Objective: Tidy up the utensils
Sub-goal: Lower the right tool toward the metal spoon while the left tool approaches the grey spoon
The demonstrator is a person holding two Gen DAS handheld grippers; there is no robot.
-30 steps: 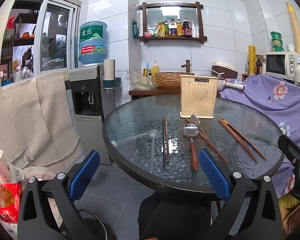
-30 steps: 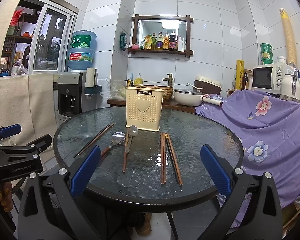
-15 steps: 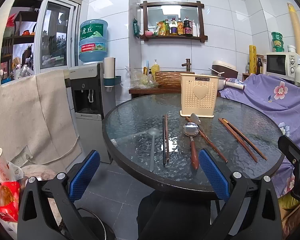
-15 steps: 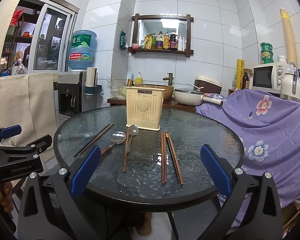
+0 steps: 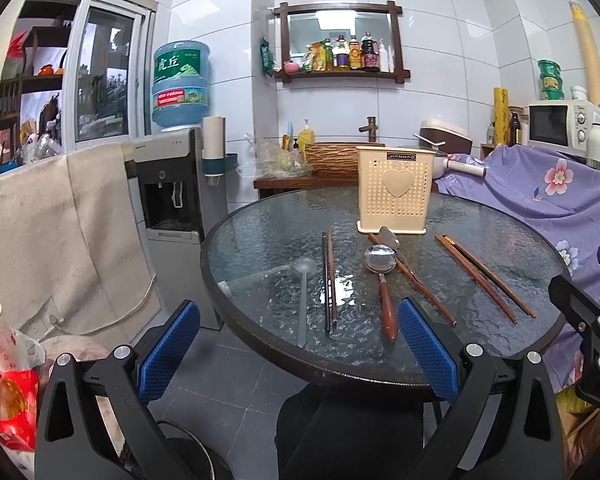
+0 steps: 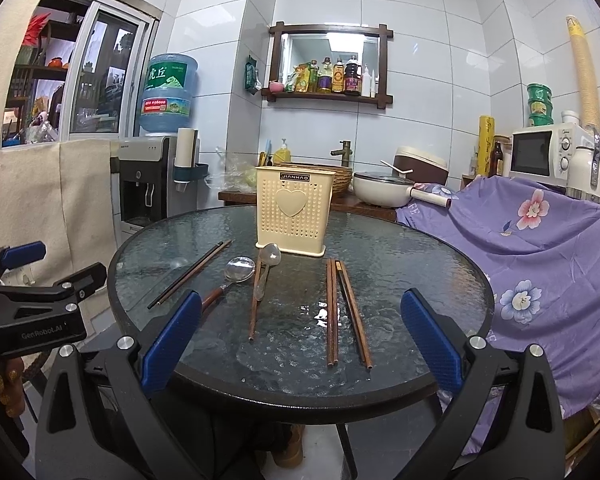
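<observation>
Left gripper (image 5: 300,350) and right gripper (image 6: 302,334): blue-padded jaws spread wide, empty, hovering short of the round glass table's (image 6: 440,264) near edge. Cream perforated plastic utensil holder (image 6: 294,212) upright at the far side. In front of it lie brown wooden chopsticks (image 6: 342,308), a wood-handled metal spoon (image 5: 382,280) and a translucent plastic spoon (image 6: 265,270).

- Bright, even indoor light in both views; ceiling lamp reflected in the wall mirror (image 5: 342,26).
- Glare patch on the glass table (image 6: 324,314); tiles (image 5: 440,60) glossy w/ soft sheen.
- Shadows weak.
- Strong fisheye bend at edges, black corners.
- Centre sharp; window (image 5: 100,80) area a bit soft.
</observation>
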